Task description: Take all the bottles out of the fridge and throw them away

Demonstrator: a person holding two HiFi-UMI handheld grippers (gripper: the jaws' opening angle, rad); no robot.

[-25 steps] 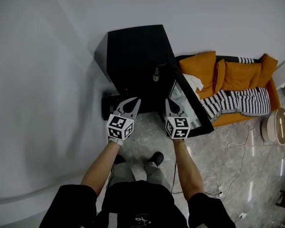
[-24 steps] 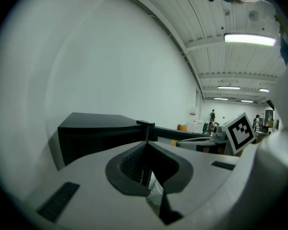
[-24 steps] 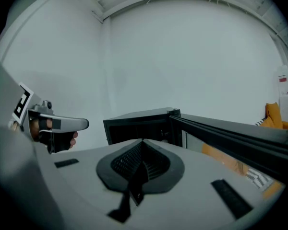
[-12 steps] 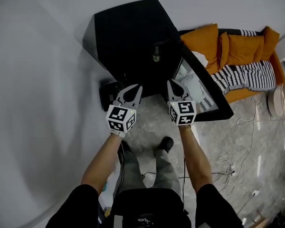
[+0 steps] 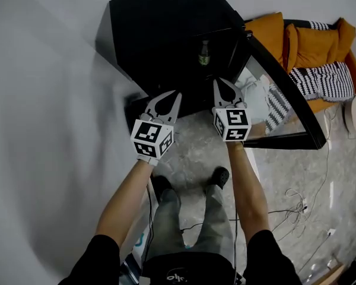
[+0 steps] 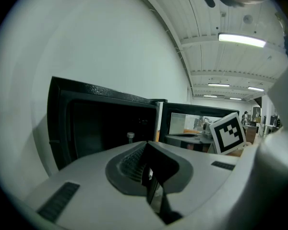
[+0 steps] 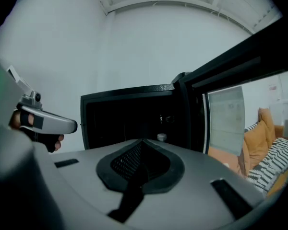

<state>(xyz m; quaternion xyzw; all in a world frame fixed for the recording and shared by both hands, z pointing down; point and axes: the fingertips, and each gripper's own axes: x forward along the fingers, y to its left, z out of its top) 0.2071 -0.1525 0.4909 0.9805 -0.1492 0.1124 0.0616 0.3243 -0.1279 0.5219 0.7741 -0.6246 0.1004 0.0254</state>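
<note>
Comparing with a second ago, both grippers have dropped and closed in on the open front of the black fridge (image 5: 160, 22), which now fills more of the head view. The left gripper (image 5: 171, 95) has its jaws together with nothing between them. The right gripper (image 5: 221, 84) is likewise closed and empty. Neither setting has changed. They sit side by side, just short of the fridge's lower front edge and touching nothing.

One bottle (image 5: 204, 53) stands upright inside the dark compartment, toward its right side near the hinge edge. It is clearer than before, and its cap shows just above the jaw tips in both gripper views. The glass door (image 5: 288, 100) remains swung wide to the right, in front of the orange sofa (image 5: 308, 40).
</note>
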